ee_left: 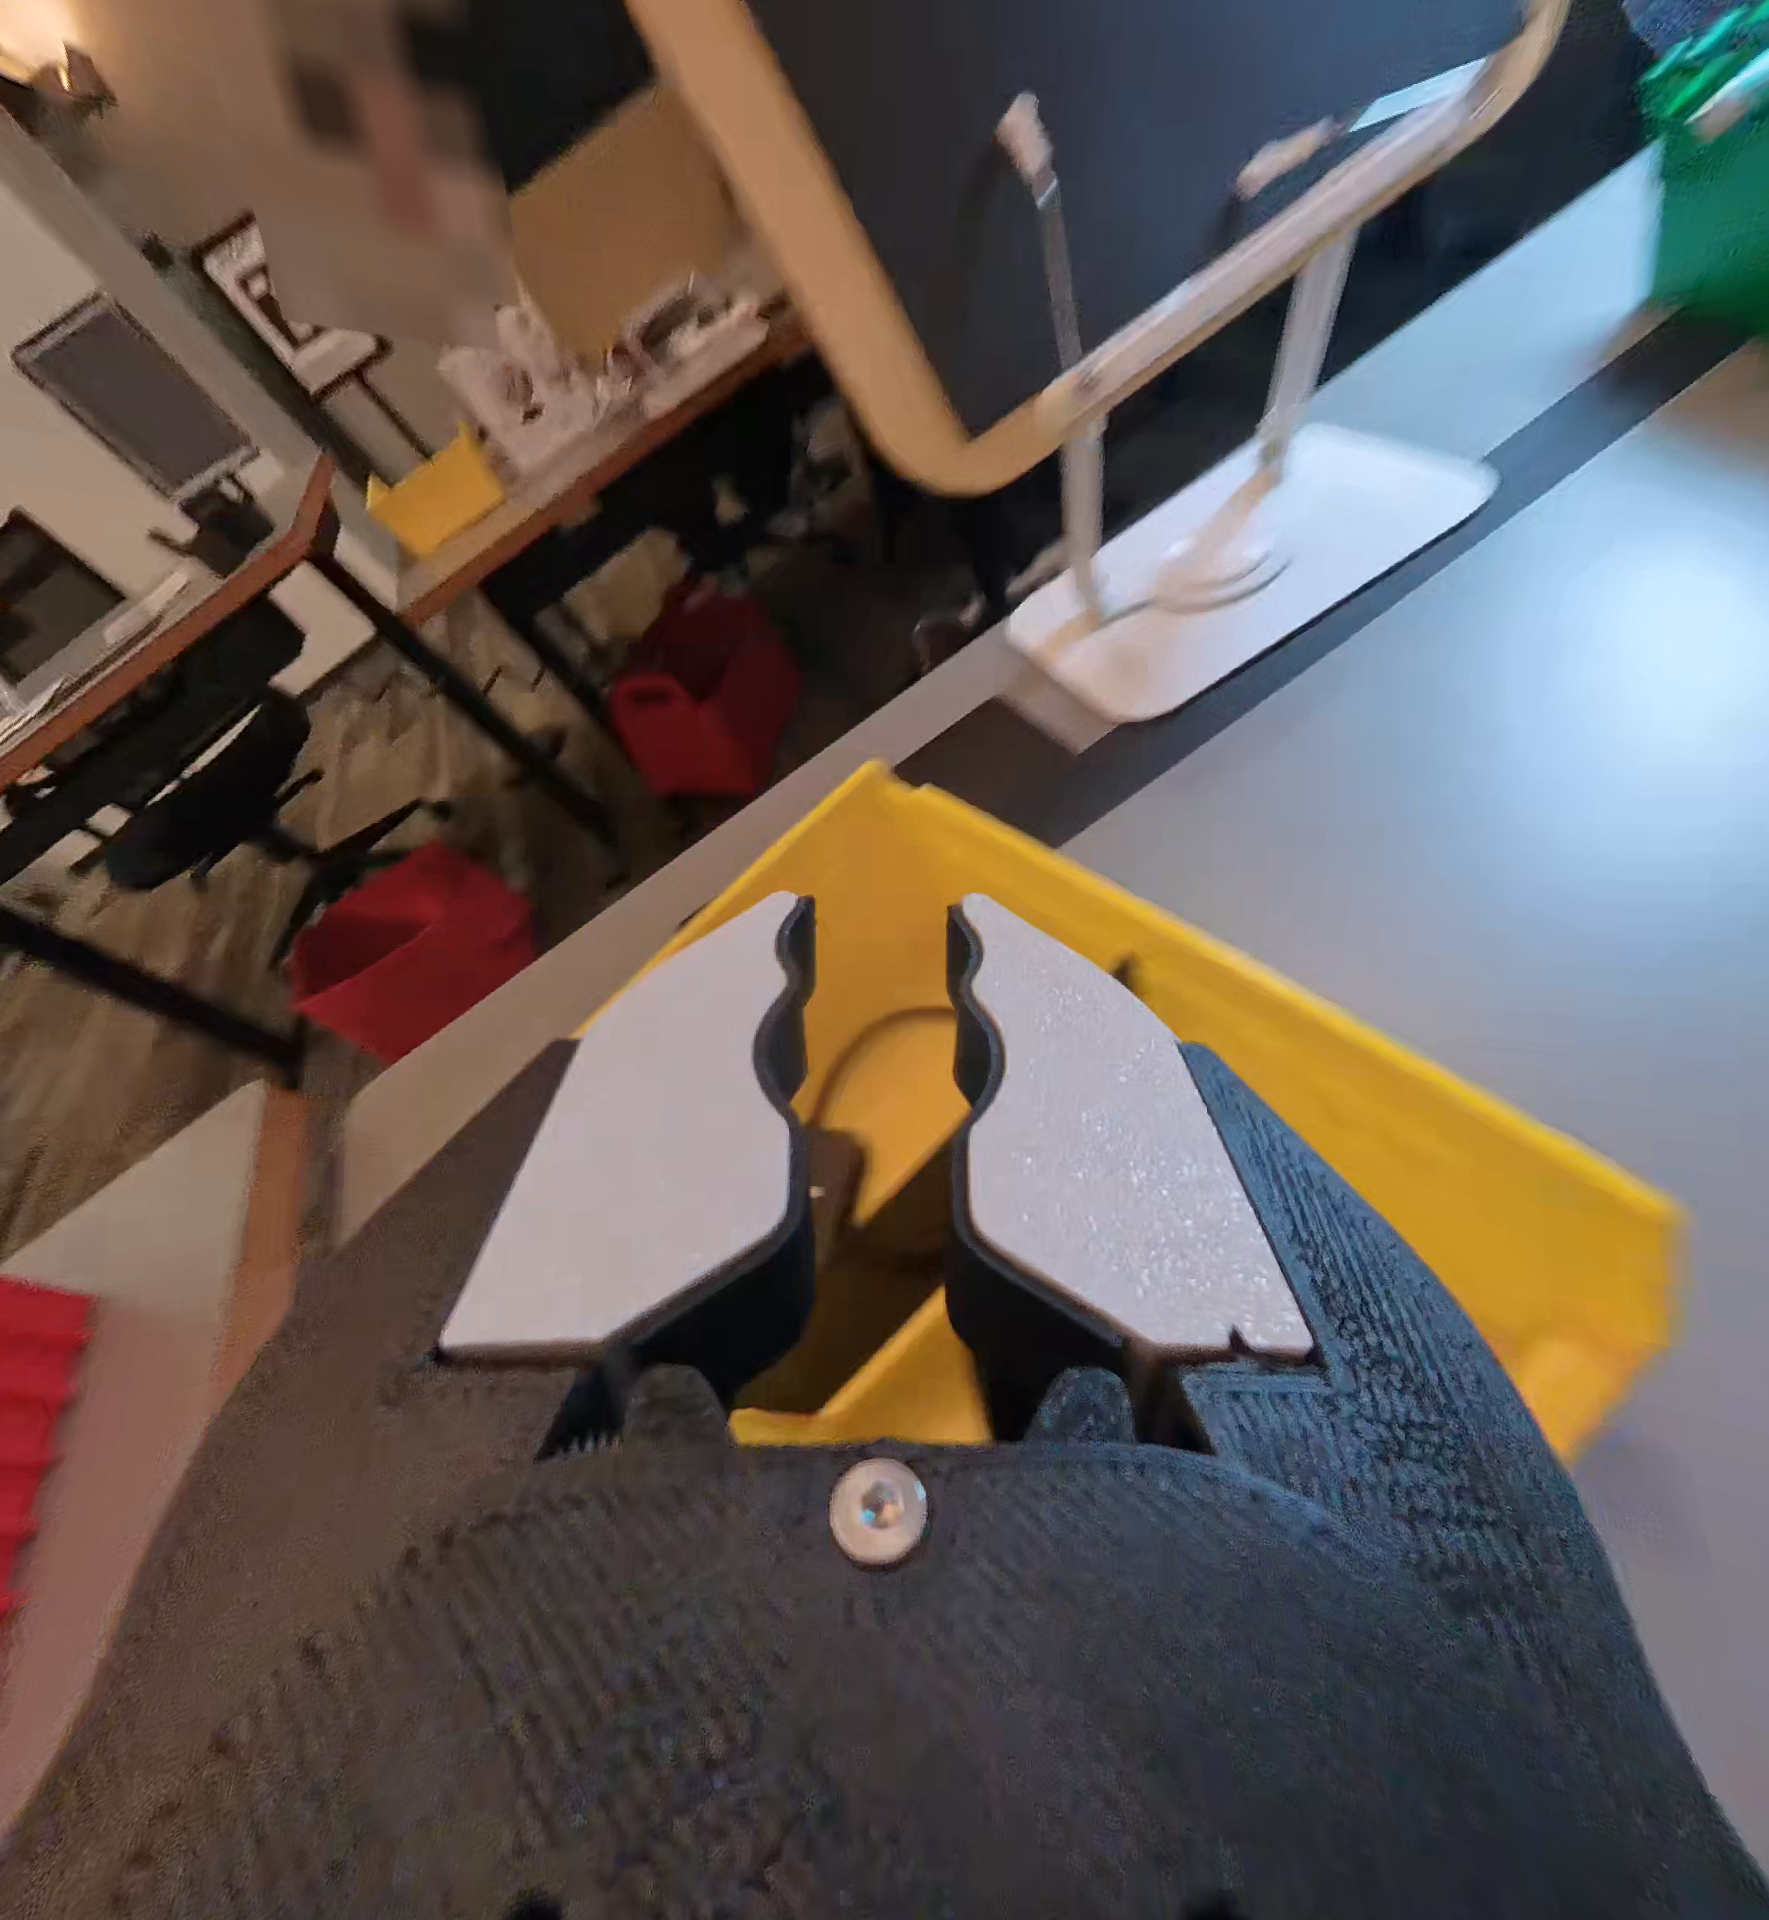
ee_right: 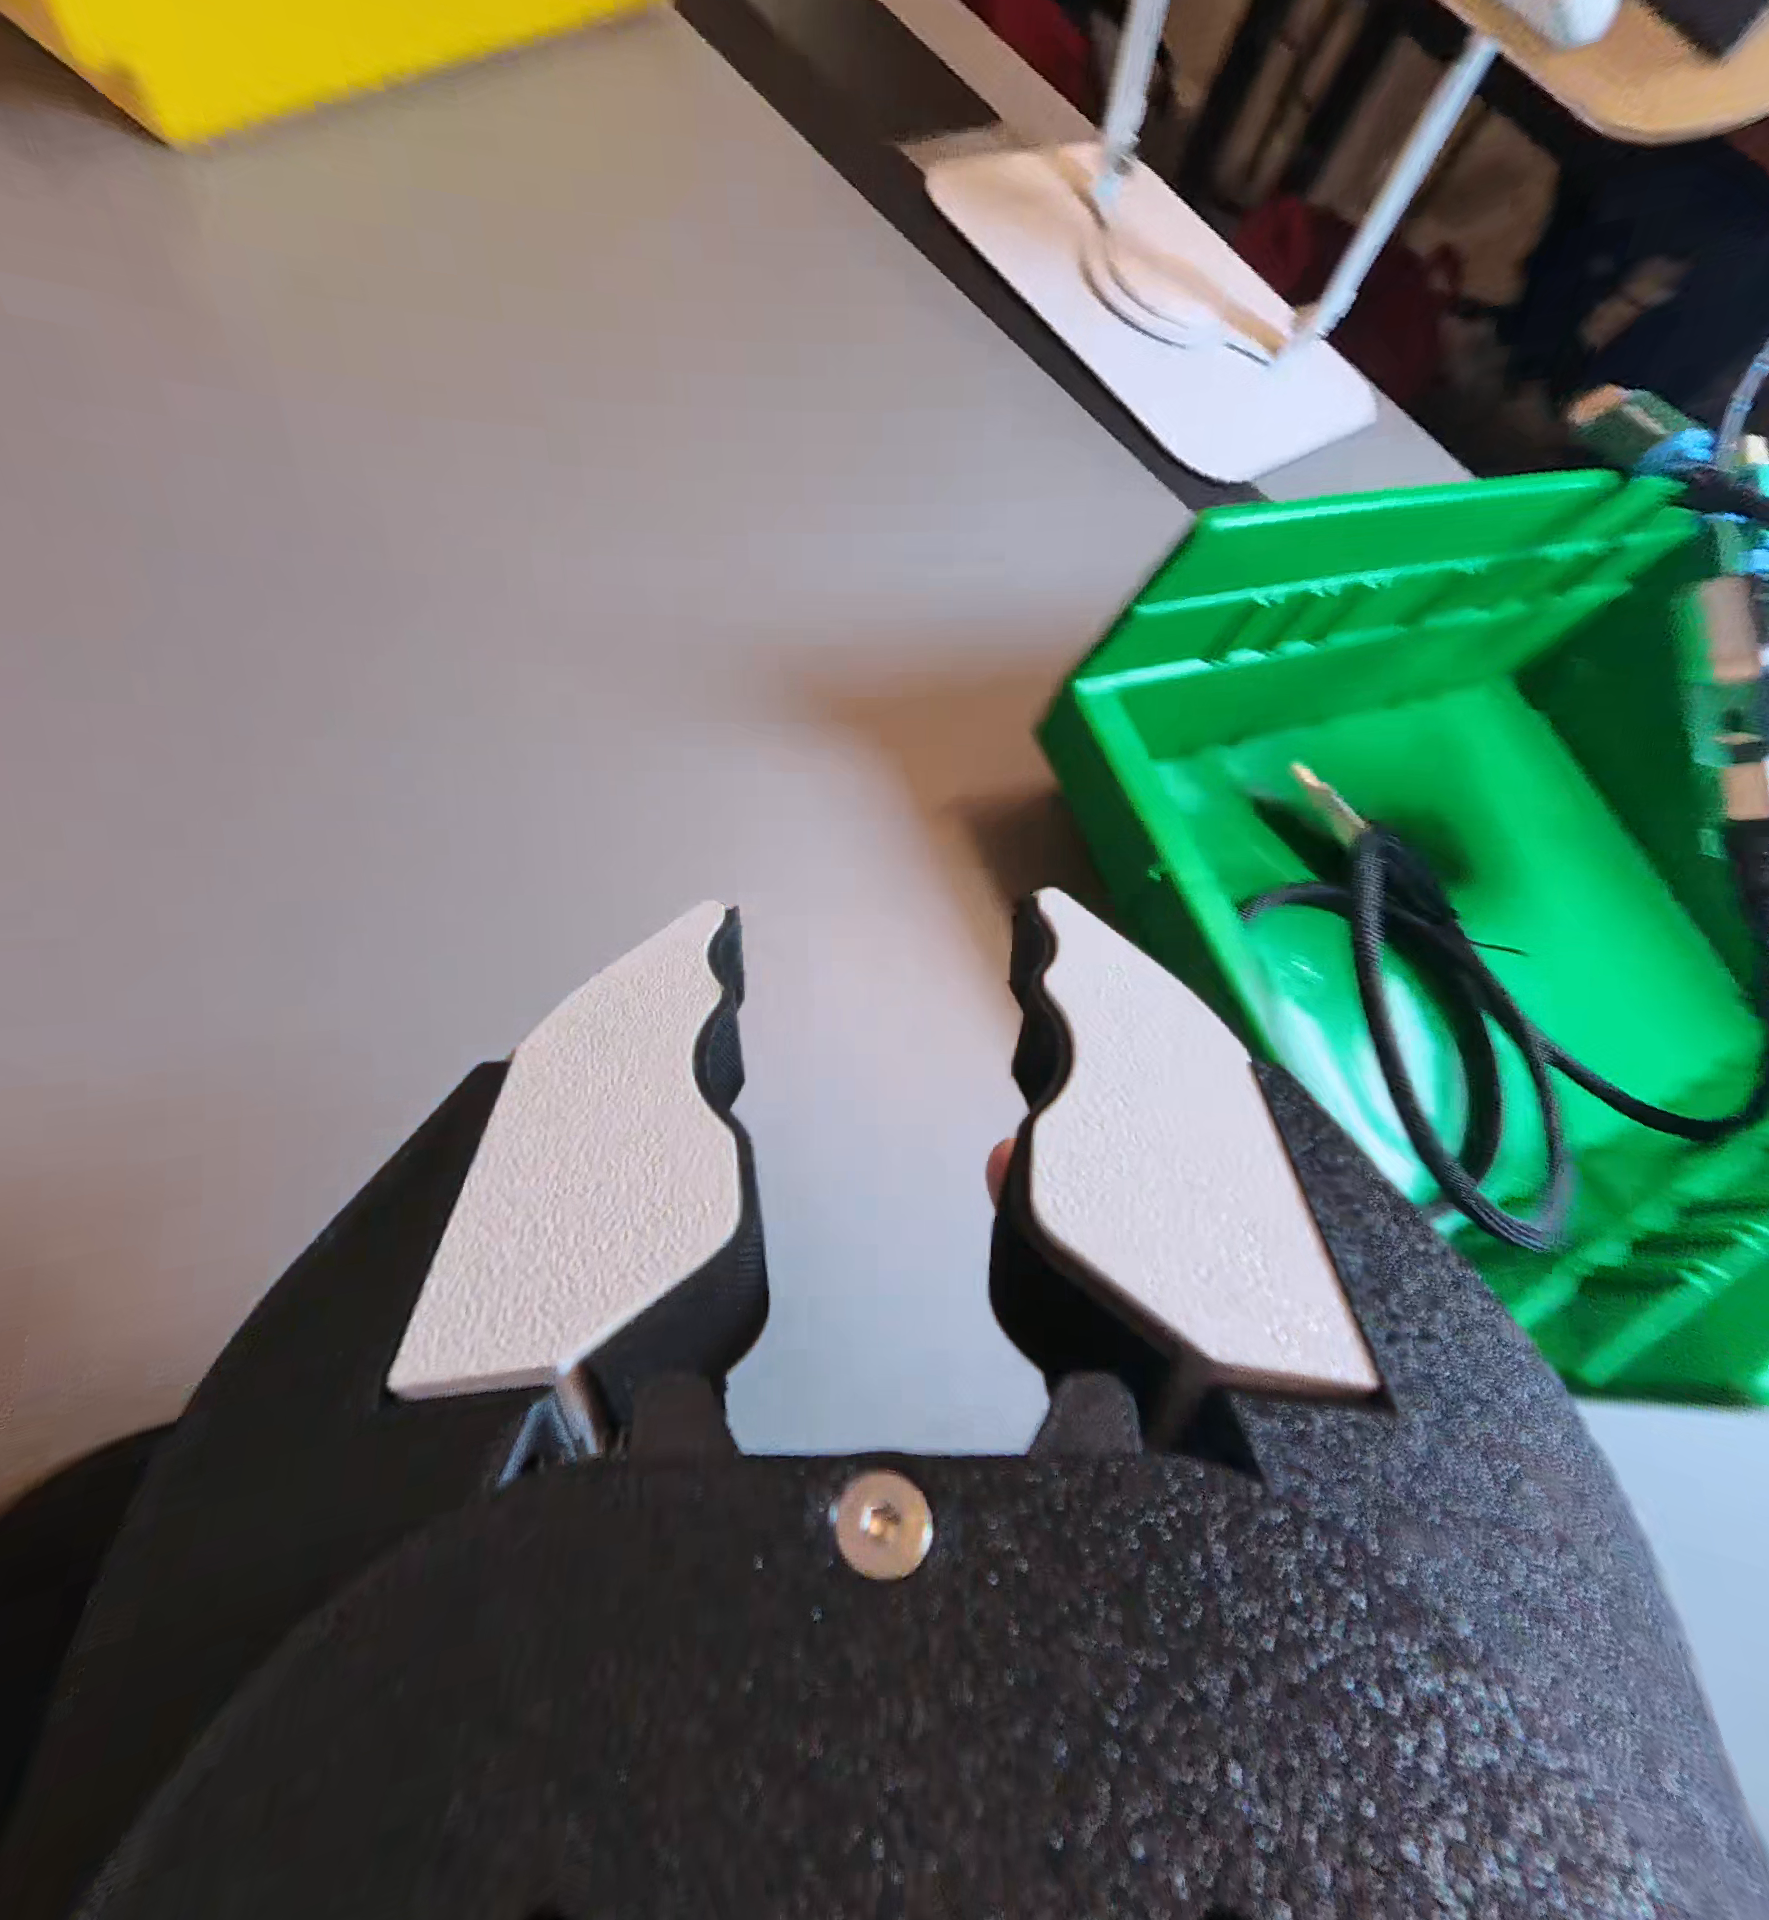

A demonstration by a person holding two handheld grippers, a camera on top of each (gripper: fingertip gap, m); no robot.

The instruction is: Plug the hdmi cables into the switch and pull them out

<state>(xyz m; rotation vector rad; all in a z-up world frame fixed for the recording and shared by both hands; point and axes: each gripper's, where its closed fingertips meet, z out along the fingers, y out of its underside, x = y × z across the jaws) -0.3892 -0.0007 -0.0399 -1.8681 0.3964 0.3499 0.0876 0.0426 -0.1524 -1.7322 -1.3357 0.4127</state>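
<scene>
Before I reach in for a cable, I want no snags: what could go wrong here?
The black cable lies coiled in loops in the green bin, so lifting its plug could drag the whole coil. The left gripper hangs open over the yellow bin, whose walls may block its fingers.

Two grippers show, one per wrist view: the left gripper (ee_left: 880,935) and the right gripper (ee_right: 875,940), each with two grey-faced fingers set apart. On the grey table (ee_right: 392,540) stand two plastic bins, one yellow bin (ee_left: 1275,1081) and one green bin (ee_right: 1482,862), plus one white stand base (ee_right: 1150,301) with two thin rods rising from it. One dark cable (ee_left: 869,1049) lies in the yellow bin and one coiled black cable (ee_right: 1462,1049) in the green; further cables on its far rim are too blurred to count
</scene>
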